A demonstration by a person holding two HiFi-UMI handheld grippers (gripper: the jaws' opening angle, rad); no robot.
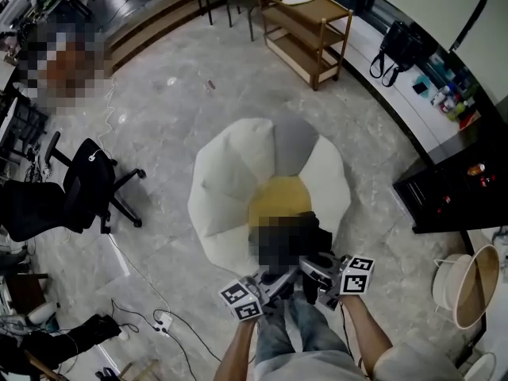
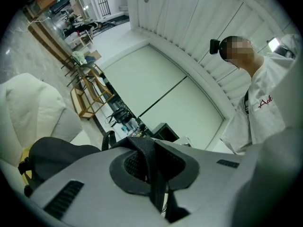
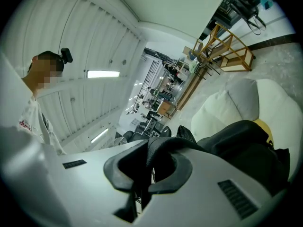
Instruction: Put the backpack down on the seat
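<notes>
Head view, seat: a white, grey and yellow beanbag (image 1: 230, 173) sits on the marble floor in the middle of the frame.
Head view, backpack: the black backpack (image 1: 317, 236) is at the beanbag's lower edge, over the yellow panel. A mosaic patch covers part of it, so I cannot tell whether its base touches the cushion; it probably hangs just above.
Head view, grippers: the left gripper (image 1: 268, 286) and right gripper (image 1: 319, 273) are side by side at bottom centre, both reaching into the bag's top. Holding at 2 points likely keeps the bag level and upright as it is set down.
Head view, surroundings: an office chair (image 1: 87, 185) stands at the left and a wooden shelf (image 1: 305, 26) at top centre, both well apart from the seat.
Left gripper view, grip: the jaws are pressed together on a black webbing strap (image 2: 154, 183) that runs up between the pads. The backpack's dark body (image 2: 57, 157) lies at lower left, with the beanbag (image 2: 33, 108) behind it.
Right gripper view, grip: the jaws are likewise pinching a strap (image 3: 165, 148), which loops over their tips. The backpack's body (image 3: 246, 145) is at lower right, in front of the beanbag (image 3: 246, 103).
Judged step: lowering onto the seat, with release not yet done.
</notes>
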